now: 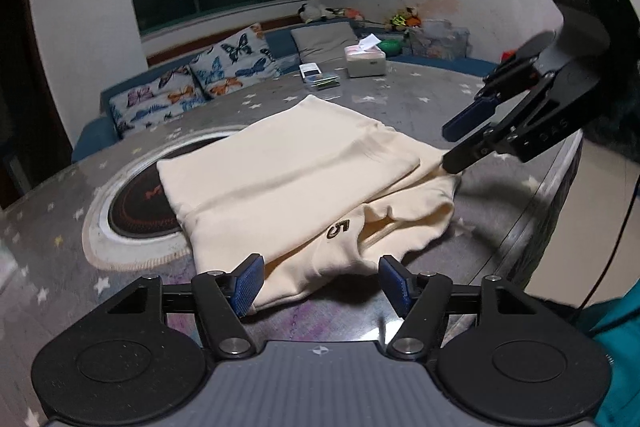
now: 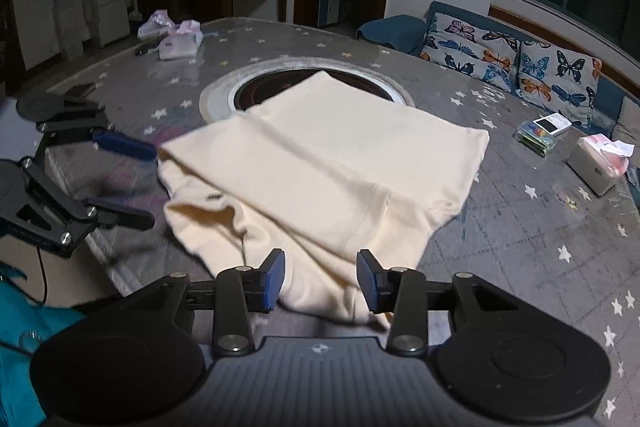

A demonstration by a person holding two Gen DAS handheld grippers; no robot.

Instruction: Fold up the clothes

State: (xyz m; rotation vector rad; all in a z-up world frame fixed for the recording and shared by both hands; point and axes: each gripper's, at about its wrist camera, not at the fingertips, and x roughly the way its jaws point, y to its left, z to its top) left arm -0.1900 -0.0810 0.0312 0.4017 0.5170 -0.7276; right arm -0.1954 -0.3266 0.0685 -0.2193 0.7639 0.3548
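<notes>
A star-patterned table [image 1: 400,99] is covered at its middle by a folded cream garment [image 1: 288,183], partly over a round inset. Both grippers' fingers are spread, gripping nothing. A "5" mark [image 1: 339,229] is seen only from the left gripper [image 1: 320,281]; plastic bags [image 2: 170,33] only from the right gripper [image 2: 320,279].

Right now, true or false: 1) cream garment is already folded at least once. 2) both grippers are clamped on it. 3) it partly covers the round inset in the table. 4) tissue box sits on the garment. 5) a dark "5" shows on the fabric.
1) True: the cream folded fabric garment lies in layers.
2) False: the left gripper and right gripper both stand open, pads off the cloth.
3) True: it overlaps the round dark inset.
4) False: the white tissue box stands apart on the star-patterned grey table.
5) True: the dark "5" mark shows.
</notes>
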